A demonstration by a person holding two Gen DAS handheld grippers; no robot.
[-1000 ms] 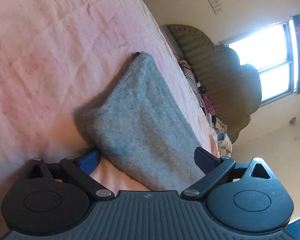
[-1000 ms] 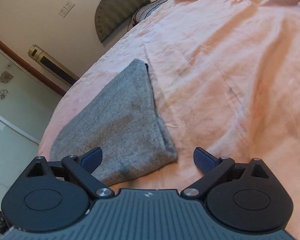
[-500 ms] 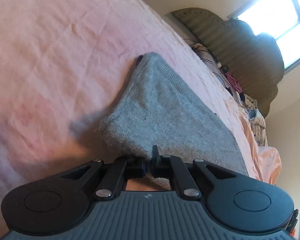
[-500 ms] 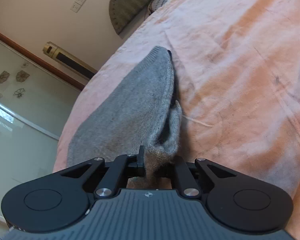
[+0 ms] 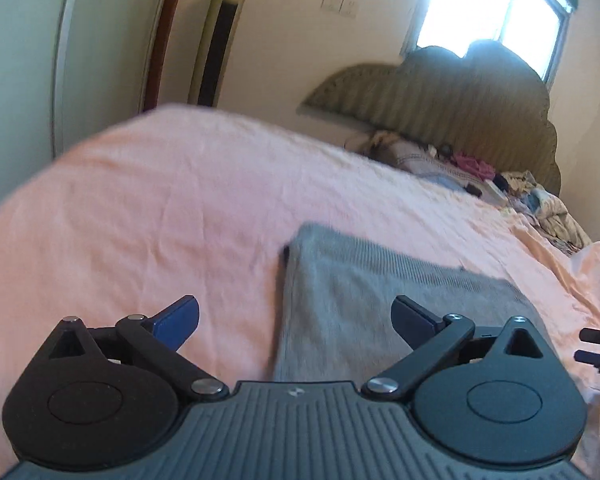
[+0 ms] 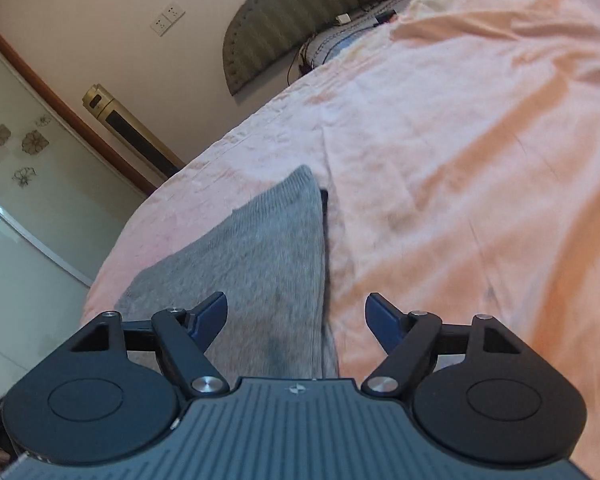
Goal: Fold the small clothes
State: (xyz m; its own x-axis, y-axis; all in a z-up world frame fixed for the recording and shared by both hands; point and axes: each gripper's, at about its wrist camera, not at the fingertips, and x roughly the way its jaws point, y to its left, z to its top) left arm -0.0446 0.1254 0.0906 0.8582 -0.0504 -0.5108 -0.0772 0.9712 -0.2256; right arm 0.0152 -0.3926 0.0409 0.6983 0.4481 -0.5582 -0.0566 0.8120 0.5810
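1. A gray knit garment (image 5: 380, 300) lies folded flat on the pink bedsheet (image 5: 160, 208). Its ribbed edge runs along the far side, and a dark sliver of an under layer shows at the far corner.
2. The left gripper (image 5: 296, 316) hangs above the near edge of the garment. Its jaws are opening and stand spread wide; the blue-faced fingers (image 5: 178, 316) press on nothing. One is over bare sheet, the other over the gray knit.
3. From the right wrist view, the same gray knit garment (image 6: 252, 264) tapers away to a point on the pink bedsheet (image 6: 460, 160), with a dark edge down its right side.
4. The right gripper (image 6: 296, 316) is also above the near end of the cloth. Its jaws are opening, and the fingers (image 6: 208, 316) are apart with nothing pinched between them.
5. At the right edge of the left wrist view, two dark tips of the right gripper show just beside the garment.
6. At the head of the bed stands an olive scalloped headboard (image 5: 440, 92), with a heap of loose clothes (image 5: 480, 176) piled at its foot.
7. A bright window (image 5: 496, 12) is behind the headboard, and a tall gold tower unit (image 6: 132, 128) stands by the wall.
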